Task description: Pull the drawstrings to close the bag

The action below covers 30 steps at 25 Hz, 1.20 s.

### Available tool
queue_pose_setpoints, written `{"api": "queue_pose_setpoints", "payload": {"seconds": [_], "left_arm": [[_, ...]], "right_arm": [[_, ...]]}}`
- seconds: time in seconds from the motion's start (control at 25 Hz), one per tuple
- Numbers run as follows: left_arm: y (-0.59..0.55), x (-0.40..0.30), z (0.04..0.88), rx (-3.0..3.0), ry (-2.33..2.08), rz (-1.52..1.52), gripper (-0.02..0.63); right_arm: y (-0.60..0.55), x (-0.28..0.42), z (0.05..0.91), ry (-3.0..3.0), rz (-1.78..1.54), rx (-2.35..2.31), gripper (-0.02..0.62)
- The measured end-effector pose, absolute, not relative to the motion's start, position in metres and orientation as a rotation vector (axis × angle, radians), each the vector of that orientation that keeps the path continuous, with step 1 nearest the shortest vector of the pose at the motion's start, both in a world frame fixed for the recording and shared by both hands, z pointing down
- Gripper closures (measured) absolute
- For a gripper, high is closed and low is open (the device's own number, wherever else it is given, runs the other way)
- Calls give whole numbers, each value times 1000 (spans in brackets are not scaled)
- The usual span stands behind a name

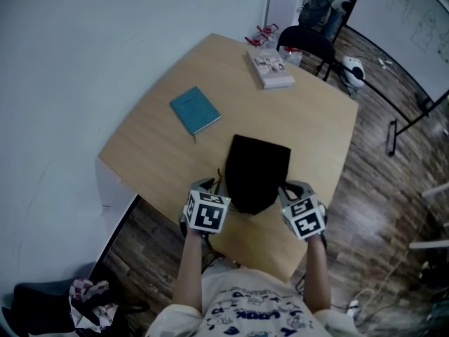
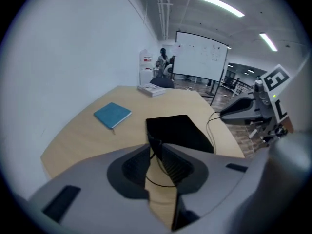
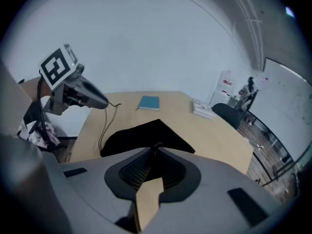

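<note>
Tan wooden table (image 1: 161, 146): black fabric bag (image 1: 258, 170) at six o'clock edge. Your left gripper (image 1: 212, 182), its eight o'clock, and right gripper (image 1: 286, 188), four o'clock, each nip a thin black drawstring (image 3: 104, 128), opposed for cinching.

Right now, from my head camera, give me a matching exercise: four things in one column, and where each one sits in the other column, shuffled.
Things:
1 blue notebook
2 black bag
3 pale book
4 black chair

Places:
A on the floor, beyond the table
B at the table's near edge
C at the table's far corner
D on the table's left part, lying alone

Pairs: 1-D, 2-B, 3-C, 4-A
</note>
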<state>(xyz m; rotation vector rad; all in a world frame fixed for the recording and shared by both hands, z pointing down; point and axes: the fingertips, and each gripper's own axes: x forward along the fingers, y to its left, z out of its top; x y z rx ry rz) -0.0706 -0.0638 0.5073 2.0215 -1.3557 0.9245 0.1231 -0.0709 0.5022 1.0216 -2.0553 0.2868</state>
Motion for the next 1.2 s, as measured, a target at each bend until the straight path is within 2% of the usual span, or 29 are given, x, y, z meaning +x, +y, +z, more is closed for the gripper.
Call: {"api": "queue_pose_setpoints", "payload": {"seconds": [0.04,0.08,0.12,0.2,0.56,0.6,0.68,0.72,0.8,1.2], "left_arm": [[-61,-60,508,2052,-1316,935,535],[-57,-51,509,2079,-1279,945,501],[-54,-44,509,2102,-1247,950,474],[-51,-35,507,2134,-1216,935,456],[-77,-38,426,2275,-1418,590,462],[-79,-39,414,2296,-1466,547,478],[-82,-44,389,2325,-1595,482,582],[-82,-47,379,2340,-1658,461,595],[-83,-52,362,2367,-1745,432,603],[-71,-52,340,2405,-1840,319,603]], "right_arm": [[-64,114,508,-2056,281,962,568],[-58,107,513,-2059,286,912,517],[-53,102,516,-2066,300,877,440],[-49,97,516,-2090,325,866,400],[-82,92,433,-2319,248,1273,409],[-84,90,420,-2354,229,1325,427],[-84,90,397,-2406,192,1418,483],[-84,90,387,-2424,178,1455,501],[-83,92,368,-2456,155,1512,535],[-76,106,348,-2479,116,1636,544]]}}
